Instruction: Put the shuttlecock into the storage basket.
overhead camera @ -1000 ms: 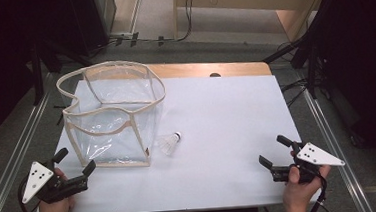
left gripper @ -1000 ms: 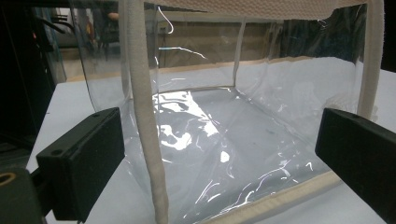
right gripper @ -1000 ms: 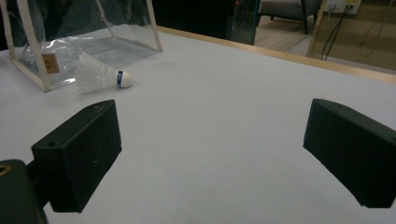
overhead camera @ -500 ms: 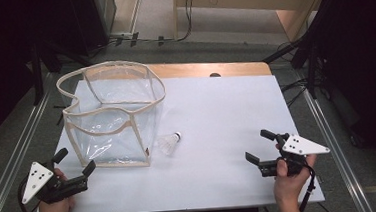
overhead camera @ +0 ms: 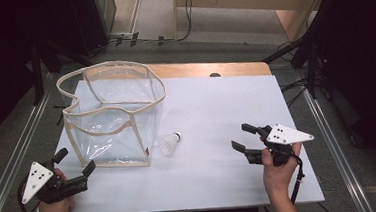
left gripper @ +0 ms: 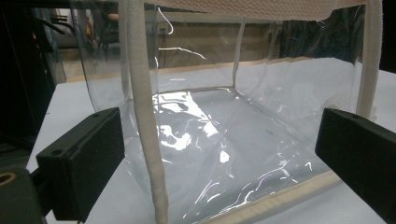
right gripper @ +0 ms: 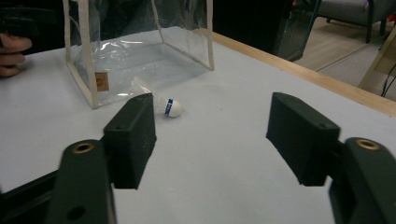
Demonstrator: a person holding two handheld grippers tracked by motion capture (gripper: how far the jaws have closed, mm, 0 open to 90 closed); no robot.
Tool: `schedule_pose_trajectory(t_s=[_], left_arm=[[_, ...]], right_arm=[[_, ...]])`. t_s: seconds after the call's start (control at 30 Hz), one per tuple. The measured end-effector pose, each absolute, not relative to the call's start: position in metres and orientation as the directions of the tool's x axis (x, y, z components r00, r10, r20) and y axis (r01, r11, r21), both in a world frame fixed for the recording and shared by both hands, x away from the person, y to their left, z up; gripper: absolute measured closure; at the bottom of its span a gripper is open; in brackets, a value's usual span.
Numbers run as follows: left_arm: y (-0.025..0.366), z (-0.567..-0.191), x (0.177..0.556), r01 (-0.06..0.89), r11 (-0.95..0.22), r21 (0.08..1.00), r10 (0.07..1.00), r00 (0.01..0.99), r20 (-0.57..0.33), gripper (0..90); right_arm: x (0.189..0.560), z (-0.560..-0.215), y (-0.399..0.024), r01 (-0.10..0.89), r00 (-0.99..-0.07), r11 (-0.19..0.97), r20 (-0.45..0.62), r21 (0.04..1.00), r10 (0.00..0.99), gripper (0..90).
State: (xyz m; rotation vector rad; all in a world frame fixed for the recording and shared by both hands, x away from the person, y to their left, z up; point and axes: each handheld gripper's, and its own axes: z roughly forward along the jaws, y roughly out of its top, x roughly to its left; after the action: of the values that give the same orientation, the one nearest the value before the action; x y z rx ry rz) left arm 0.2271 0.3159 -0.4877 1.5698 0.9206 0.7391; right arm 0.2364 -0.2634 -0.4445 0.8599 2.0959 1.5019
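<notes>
High view: my right gripper (overhead camera: 244,138) has slid left toward the shuttlecock (overhead camera: 171,143), its empty jaws just narrowing, so pickup looks next; left gripper (overhead camera: 75,167) waits wide.

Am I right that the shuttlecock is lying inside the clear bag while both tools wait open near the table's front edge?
Not quite: the shuttlecock lies on the table just outside the clear bag, as the high view shows. The left tool and right tool are indeed open.

High view overhead; tongs views low (share bag (overhead camera: 114,116)).
</notes>
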Motion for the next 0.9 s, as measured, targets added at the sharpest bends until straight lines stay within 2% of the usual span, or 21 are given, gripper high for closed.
schedule_pose_trajectory(t_s=[0.17,0.2,0.37,0.5,0.63,0.77,0.9], left_arm=[[0.316,-0.488,0.227,0.17,-0.08,0.982,0.866,0.5,-0.016,2.2],[0.316,-0.488,0.227,0.171,-0.08,0.982,0.866,0.5,-0.016,2.1],[0.316,-0.488,0.227,0.17,-0.079,0.982,0.866,0.5,-0.016,2.1],[0.316,-0.488,0.227,0.171,-0.079,0.982,0.866,0.5,-0.017,2.1],[0.316,-0.488,0.227,0.17,-0.079,0.982,0.866,0.499,-0.017,2.1],[0.316,-0.488,0.227,0.171,-0.08,0.982,0.866,0.5,-0.017,2.1],[0.316,-0.488,0.227,0.171,-0.081,0.982,0.866,0.5,-0.016,2.2]], right_arm=[[0.243,-0.441,-0.257,0.24,-0.743,0.238,0.021,0.941,0.669,43.3],[0.247,-0.44,-0.251,0.246,-0.748,0.247,0.021,0.937,0.664,48.4],[0.256,-0.439,-0.238,0.257,-0.762,0.288,0.01,0.923,0.648,58.3],[0.266,-0.439,-0.225,0.258,-0.781,0.331,-0.005,0.908,0.624,72.1],[0.279,-0.443,-0.211,0.28,-0.792,0.367,-0.003,0.887,0.611,80.9],[0.292,-0.447,-0.197,0.299,-0.801,0.386,0.009,0.873,0.599,86.9],[0.305,-0.454,-0.183,0.328,-0.811,0.416,0.028,0.848,0.584,87.8]])
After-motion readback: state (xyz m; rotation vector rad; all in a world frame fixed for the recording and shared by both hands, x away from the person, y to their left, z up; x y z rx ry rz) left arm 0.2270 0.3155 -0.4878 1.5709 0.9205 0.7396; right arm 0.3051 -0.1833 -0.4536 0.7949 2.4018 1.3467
